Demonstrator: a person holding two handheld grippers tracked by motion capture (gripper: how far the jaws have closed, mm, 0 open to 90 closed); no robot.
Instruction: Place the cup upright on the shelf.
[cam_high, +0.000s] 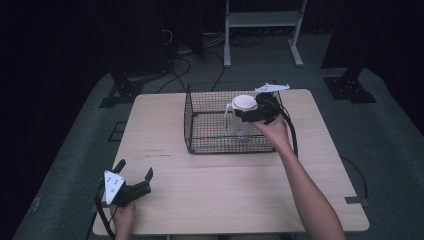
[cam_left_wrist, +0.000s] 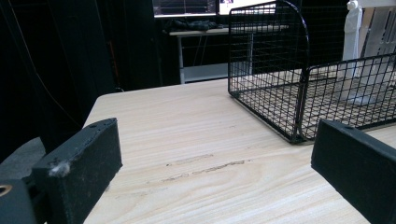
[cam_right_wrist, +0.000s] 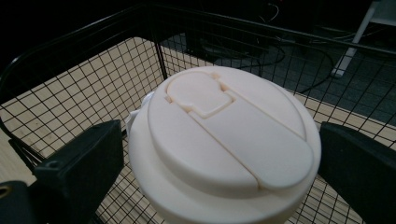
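A clear pitcher (cam_high: 238, 122) with a round white lid (cam_high: 244, 102) stands upright inside a black wire basket (cam_high: 188, 120) at the back middle of the wooden table (cam_high: 225, 185). My right gripper (cam_high: 247, 111) reaches in from the right. In the right gripper view its jaws press both sides of the lid (cam_right_wrist: 224, 140), so the right gripper (cam_right_wrist: 222, 154) is shut on it. My left gripper (cam_high: 135, 169) rests open near the front left corner, nothing between its jaws. In the left gripper view the left gripper (cam_left_wrist: 215, 158) faces the basket (cam_left_wrist: 303, 93) and the pitcher (cam_left_wrist: 353, 32) behind the mesh.
The basket's wire walls (cam_right_wrist: 154, 28) surround the pitcher on all sides. Bare tabletop runs in front of and left of the basket. Beyond the table are grey floor, cables and a white stand (cam_high: 262, 30). The table's left edge is close to the left gripper.
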